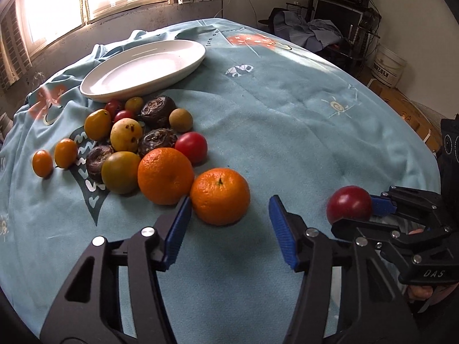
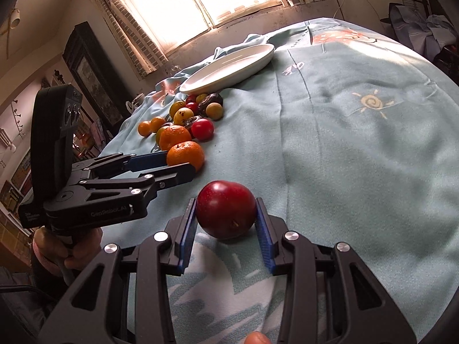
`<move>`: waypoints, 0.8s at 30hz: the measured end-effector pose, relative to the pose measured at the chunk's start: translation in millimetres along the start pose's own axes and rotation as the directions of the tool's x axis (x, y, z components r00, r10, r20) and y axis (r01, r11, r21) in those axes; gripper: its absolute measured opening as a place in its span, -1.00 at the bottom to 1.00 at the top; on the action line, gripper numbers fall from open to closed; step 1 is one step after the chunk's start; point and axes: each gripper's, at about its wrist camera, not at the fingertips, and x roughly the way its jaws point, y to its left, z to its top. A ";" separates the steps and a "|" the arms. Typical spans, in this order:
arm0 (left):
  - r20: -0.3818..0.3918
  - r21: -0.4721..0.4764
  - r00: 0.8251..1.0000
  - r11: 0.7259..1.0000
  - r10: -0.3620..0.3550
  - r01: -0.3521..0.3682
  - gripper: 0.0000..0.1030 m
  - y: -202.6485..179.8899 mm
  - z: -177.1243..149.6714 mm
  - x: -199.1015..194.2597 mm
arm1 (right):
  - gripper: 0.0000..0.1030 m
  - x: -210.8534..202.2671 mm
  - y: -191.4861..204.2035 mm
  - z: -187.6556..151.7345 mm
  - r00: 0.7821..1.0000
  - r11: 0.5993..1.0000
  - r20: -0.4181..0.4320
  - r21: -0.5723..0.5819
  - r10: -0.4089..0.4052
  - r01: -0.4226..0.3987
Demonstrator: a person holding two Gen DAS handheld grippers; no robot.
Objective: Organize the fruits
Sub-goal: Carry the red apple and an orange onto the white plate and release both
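The right gripper (image 2: 226, 215) grips the dark red plum (image 2: 226, 212) on the blue cloth (image 2: 344, 157). The left gripper (image 1: 229, 218) is open around an orange (image 1: 220, 196), perhaps touching one pad. Farther, the fruit pile (image 1: 129, 140) lies before the white plate (image 1: 143, 68).

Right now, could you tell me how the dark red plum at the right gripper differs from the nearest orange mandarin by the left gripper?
The plum is dark red, smooth and glossy; the mandarin is bright orange with dimpled skin. The plum sits clamped between the pads of the right gripper; the mandarin lies between the open fingers of the left gripper, not squeezed. The plum lies apart from the other fruit; the mandarin sits against the fruit pile. Both rest on the blue cloth.
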 end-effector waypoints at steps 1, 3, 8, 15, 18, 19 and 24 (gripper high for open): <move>-0.006 -0.011 1.000 1.000 0.002 -0.002 0.12 1.7 2.6 2.6 | -0.23 -0.2 0.0 -0.2 1.000 1.000 0.001 -0.001 0.005 -0.005; -0.010 -0.019 1.000 1.000 0.001 -0.001 0.12 2.7 6.2 5.4 | -0.23 -0.4 0.2 -0.8 1.000 1.000 0.000 0.000 0.012 -0.012; -0.004 0.021 0.998 0.997 0.069 -0.069 -0.13 -3.7 7.9 9.6 | -0.23 -0.7 0.2 -0.6 1.000 1.000 -0.001 0.001 0.013 -0.013; 0.018 -0.047 1.000 0.999 -0.010 0.011 -0.16 11.8 4.6 -5.7 | -0.23 -3.4 10.0 10.8 1.000 0.999 -0.010 -0.035 -0.023 0.022; 0.092 -0.060 0.995 0.997 -0.038 0.043 -0.16 25.2 9.7 -28.9 | -0.23 -9.8 19.1 33.7 1.000 0.998 0.023 -0.060 -0.013 0.014; 0.115 -0.063 0.992 0.997 -0.044 0.052 -0.16 32.1 13.8 -36.8 | -0.23 -10.9 22.5 44.7 0.999 0.997 0.040 -0.070 -0.009 0.012; 0.178 -0.105 0.983 0.992 -0.046 0.065 -0.16 85.5 61.1 -52.4 | -0.23 15.0 35.4 116.5 0.991 0.994 0.134 -0.104 -0.023 0.037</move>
